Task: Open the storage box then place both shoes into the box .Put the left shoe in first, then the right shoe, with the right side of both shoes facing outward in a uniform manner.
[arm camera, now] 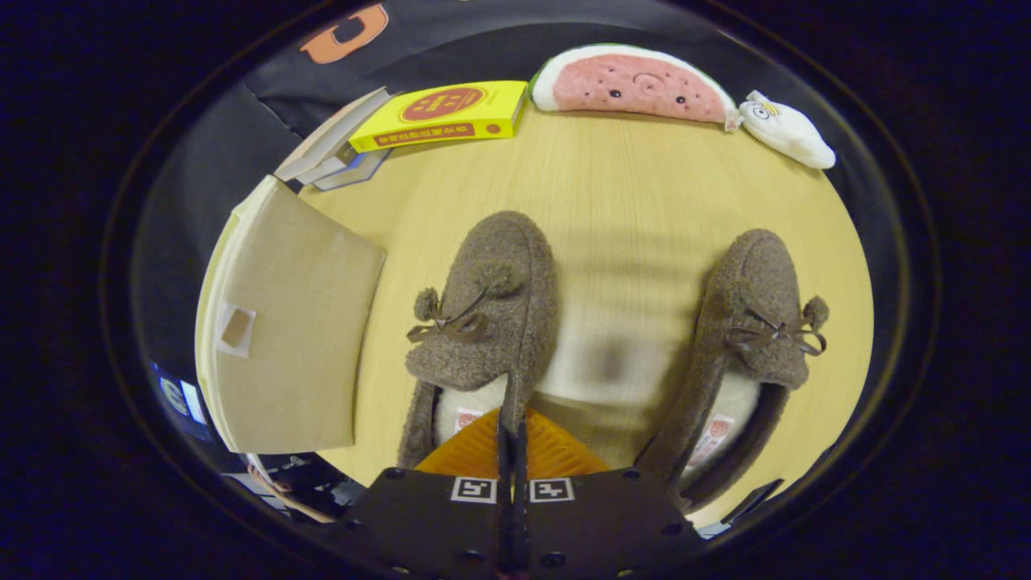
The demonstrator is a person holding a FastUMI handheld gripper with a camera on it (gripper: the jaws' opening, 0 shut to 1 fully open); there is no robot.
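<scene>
A round pale-yellow wood-grain tabletop (628, 185) stands before a black cloth wall (451, 32). Even light falls from above, casting a soft, possibly blurred shadow at the table's centre.

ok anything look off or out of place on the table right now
Nothing looks spilled or damaged. Both shoes sit upright on the table, toes pointing away. The gripper is shut on the rim of the left shoe; the right shoe lies apart. The storage box looks closed.
</scene>
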